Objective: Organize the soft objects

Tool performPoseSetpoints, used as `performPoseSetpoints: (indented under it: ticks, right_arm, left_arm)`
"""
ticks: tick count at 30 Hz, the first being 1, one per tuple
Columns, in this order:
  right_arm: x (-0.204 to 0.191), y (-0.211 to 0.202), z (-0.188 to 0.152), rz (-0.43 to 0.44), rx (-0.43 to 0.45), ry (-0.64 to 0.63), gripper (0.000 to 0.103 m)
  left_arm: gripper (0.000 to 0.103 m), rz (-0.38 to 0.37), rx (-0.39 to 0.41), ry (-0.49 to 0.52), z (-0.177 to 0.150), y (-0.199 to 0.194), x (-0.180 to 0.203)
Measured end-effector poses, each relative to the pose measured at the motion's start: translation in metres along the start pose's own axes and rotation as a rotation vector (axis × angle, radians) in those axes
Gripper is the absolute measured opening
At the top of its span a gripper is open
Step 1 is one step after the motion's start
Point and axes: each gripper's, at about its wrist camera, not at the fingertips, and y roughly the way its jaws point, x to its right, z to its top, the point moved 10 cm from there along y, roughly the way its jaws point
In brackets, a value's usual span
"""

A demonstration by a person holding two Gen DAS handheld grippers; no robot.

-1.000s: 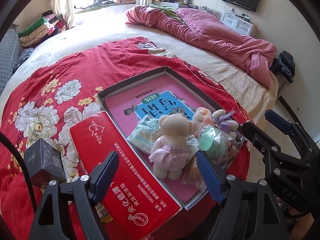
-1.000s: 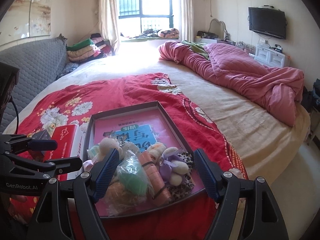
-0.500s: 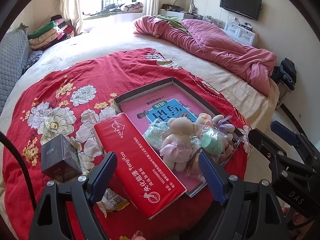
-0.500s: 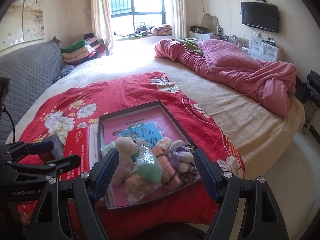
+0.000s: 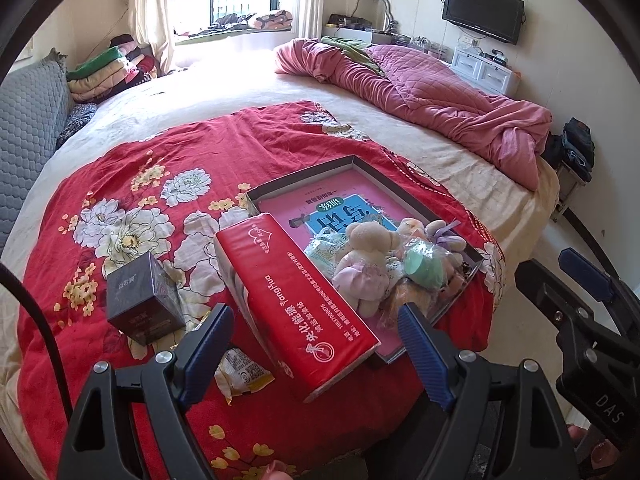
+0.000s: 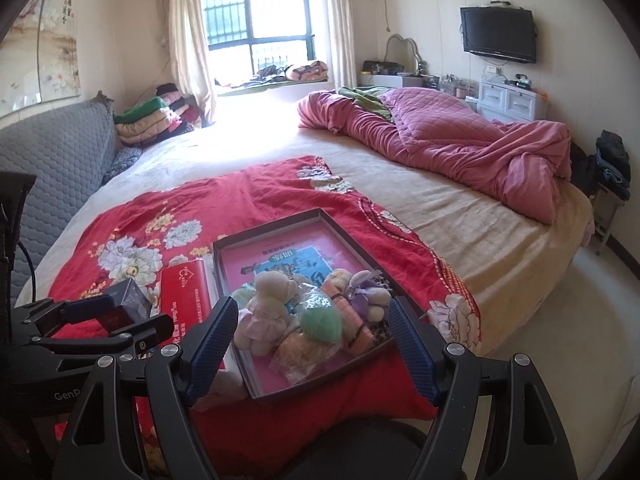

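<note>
A dark shallow box (image 5: 356, 162) (image 6: 316, 213) lies on the red floral cover with a pink and blue book in it. At its near end sit a cream plush bear in a pink dress (image 5: 366, 264) (image 6: 266, 306), a bagged green soft toy (image 5: 424, 266) (image 6: 322, 322), a purple plush (image 5: 444, 236) (image 6: 366, 294) and an orange carrot toy (image 6: 348, 320). My left gripper (image 5: 316, 352) is open and empty, held back above the red pack. My right gripper (image 6: 312, 352) is open and empty, held back in front of the toys.
A long red pack (image 5: 296, 300) (image 6: 186, 292) leans on the box's left edge. A dark cube box (image 5: 142, 298) (image 6: 128, 304) and a yellow packet (image 5: 240, 376) lie left of it. A crumpled pink quilt (image 5: 440, 108) lies at the far right; the bed edge is right of the box.
Both grippers have drawn back and up from the box, so the toys look smaller and more of the bed shows. Both stay open. The toys have not moved.
</note>
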Motion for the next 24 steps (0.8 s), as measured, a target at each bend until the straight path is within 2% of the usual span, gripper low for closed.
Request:
performPoseSetpoints:
  ticks: [8,15,24]
  right_arm:
    - [0.003,-0.009,-0.026,-0.018,-0.055,0.001,0.079]
    - [-0.011,-0.014,-0.045,-0.026,-0.071,-0.071,0.079]
    - [-0.003,-0.01,-0.053,-0.029,-0.09,-0.03,0.079]
  left_arm:
    - [0.083,0.028,-0.009,-0.015,-0.02,-0.007,-0.01]
    - [0.083,0.038,-0.007,-0.032,-0.032,-0.012,-0.012]
    - [0.083,0.04,-0.011,-0.013,-0.038,-0.011,-0.005]
